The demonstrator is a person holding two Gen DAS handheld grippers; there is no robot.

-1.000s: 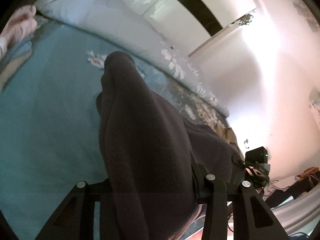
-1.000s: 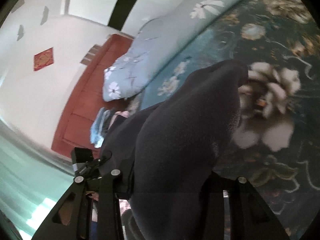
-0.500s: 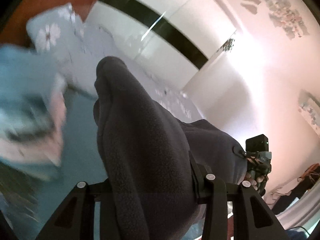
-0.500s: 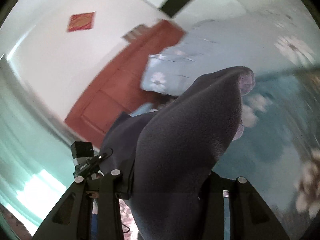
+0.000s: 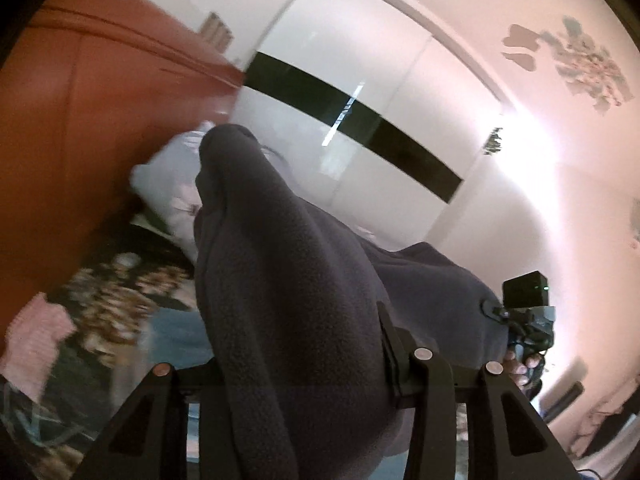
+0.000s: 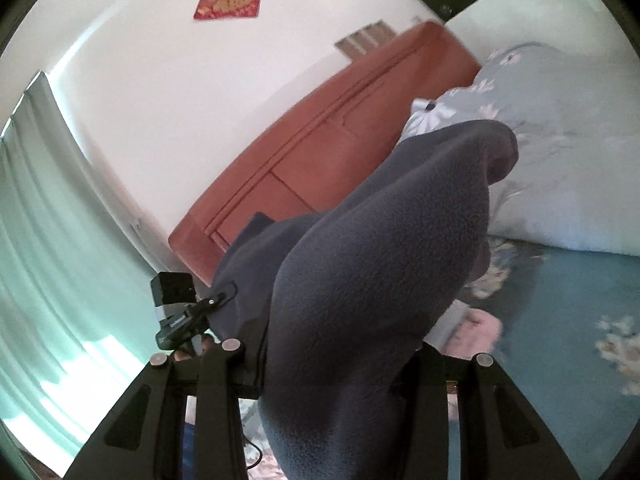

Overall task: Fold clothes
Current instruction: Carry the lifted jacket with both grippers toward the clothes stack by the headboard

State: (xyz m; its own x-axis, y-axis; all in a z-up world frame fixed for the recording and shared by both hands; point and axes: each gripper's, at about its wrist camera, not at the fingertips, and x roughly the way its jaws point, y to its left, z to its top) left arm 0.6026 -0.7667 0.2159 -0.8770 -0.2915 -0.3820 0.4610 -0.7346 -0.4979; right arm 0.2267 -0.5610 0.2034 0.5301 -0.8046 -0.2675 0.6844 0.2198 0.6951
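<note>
A dark grey fleece garment (image 5: 288,288) fills the middle of the left wrist view, draped over and between the fingers of my left gripper (image 5: 296,384), which is shut on it. The same fleece garment (image 6: 380,272) bulges up through my right gripper (image 6: 332,372), also shut on it. The cloth stretches between the two grippers and is held up above the bed. The other gripper's camera block (image 5: 526,292) shows at the right of the left wrist view, and at the left (image 6: 176,292) of the right wrist view. Fingertips are hidden by fleece.
Below lies a teal floral bedspread (image 6: 568,304) with a pale blue flowered pillow (image 6: 560,152). A red-brown headboard (image 6: 320,140) stands behind. Pink clothing (image 5: 32,344) lies at the lower left. A white wardrobe with a black band (image 5: 360,120) and green curtains (image 6: 36,264) border the room.
Both grippers have tilted up and lifted with the fleece. The views swung from the bedspread to the headboard, wardrobe and walls. The grip on the cloth is unchanged.
</note>
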